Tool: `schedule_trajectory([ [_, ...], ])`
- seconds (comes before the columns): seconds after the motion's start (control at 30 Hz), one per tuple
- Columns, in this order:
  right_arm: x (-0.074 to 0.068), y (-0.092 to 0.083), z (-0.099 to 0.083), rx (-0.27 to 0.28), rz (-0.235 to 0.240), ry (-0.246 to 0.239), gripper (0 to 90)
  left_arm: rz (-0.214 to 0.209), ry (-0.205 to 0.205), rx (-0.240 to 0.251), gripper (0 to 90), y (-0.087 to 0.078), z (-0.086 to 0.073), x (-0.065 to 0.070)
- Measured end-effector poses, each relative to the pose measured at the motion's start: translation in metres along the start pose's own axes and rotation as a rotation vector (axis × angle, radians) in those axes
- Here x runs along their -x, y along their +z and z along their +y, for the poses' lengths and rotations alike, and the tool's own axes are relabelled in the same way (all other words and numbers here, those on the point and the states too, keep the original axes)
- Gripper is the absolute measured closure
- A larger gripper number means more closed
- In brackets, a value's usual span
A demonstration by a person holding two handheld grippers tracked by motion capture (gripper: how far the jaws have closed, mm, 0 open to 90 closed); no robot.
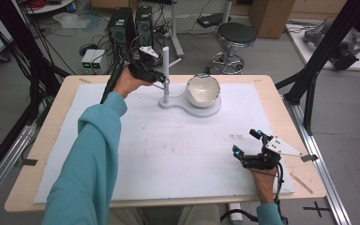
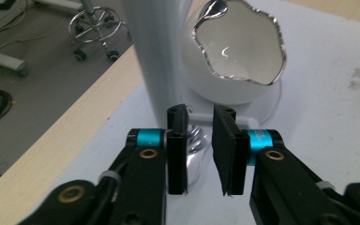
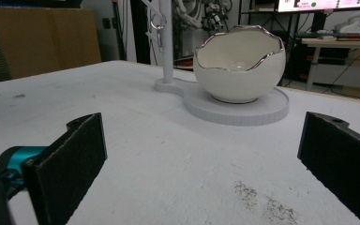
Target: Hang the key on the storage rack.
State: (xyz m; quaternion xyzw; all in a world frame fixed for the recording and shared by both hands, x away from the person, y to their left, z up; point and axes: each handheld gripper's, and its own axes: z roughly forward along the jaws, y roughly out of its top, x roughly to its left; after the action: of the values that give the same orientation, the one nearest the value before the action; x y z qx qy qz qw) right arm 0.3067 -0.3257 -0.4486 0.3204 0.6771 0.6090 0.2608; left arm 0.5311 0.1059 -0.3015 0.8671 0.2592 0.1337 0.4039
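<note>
A white stand holds a thin upright post and a white egg-shaped bowl with a jagged silver rim. My left gripper is against the post at mid height. In the left gripper view its jaws stand a narrow gap apart just in front of the post, with a shiny metal piece in the gap; whether the pads press on it is unclear. The bowl is right behind. My right gripper rests near the table's front right, wide open and empty, facing the bowl.
A white mat covers most of the wooden table. A small metal hook hangs by the post in the right gripper view. A dark smudge marks the mat near the right gripper. A stool and computer towers stand beyond the table.
</note>
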Motion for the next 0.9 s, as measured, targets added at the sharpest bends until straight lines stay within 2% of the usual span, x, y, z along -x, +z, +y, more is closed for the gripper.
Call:
schedule_trajectory([
  [0.07, 0.0, 0.0, 0.0, -0.001, -0.001, 0.0, 0.6, 0.021, 0.004, 0.015, 69.0, -0.002, -0.003, -0.001],
  [0.1, 0.0, 0.0, 0.0, -0.001, -0.001, -0.001, 0.6, 0.028, 0.007, 0.018, 63.1, -0.005, -0.004, -0.002],
  [0.17, 0.0, 0.0, 0.0, -0.001, -0.001, 0.0, 0.6, 0.024, 0.003, 0.051, 53.7, -0.01, -0.008, -0.003],
  [0.27, 0.0, 0.0, 0.0, -0.001, 0.0, -0.001, 0.6, 0.041, -0.01, 0.105, 32.2, -0.025, -0.013, 0.001],
  [0.33, -0.001, 0.0, 0.0, -0.006, 0.003, 0.007, 0.6, 0.033, -0.024, 0.152, 16.3, -0.038, -0.017, 0.006],
  [0.37, -0.001, 0.0, 0.0, -0.006, 0.003, 0.006, 0.6, 0.027, -0.038, 0.183, 2.2, -0.043, -0.02, 0.009],
  [0.4, 0.0, 0.0, 0.0, -0.001, 0.001, 0.0, 0.6, 0.021, -0.028, 0.219, 1.6, -0.053, -0.025, 0.015],
  [0.47, 0.0, 0.0, 0.0, 0.0, 0.002, -0.002, 0.6, 0.03, 0.004, 0.253, 1.6, -0.07, -0.036, 0.023],
  [0.53, 0.0, 0.0, 0.0, -0.002, 0.001, -0.002, 0.6, 0.036, 0.017, 0.286, 1.6, -0.085, -0.046, 0.03],
  [0.7, -0.001, 0.0, 0.0, -0.006, 0.003, 0.0, 0.6, 0.044, 0.044, 0.39, 1.6, -0.125, -0.084, 0.049],
  [0.9, -0.001, 0.0, 0.0, -0.005, 0.0, -0.007, 0.6, 0.081, -0.001, 0.455, 1.6, -0.149, -0.136, 0.058],
])
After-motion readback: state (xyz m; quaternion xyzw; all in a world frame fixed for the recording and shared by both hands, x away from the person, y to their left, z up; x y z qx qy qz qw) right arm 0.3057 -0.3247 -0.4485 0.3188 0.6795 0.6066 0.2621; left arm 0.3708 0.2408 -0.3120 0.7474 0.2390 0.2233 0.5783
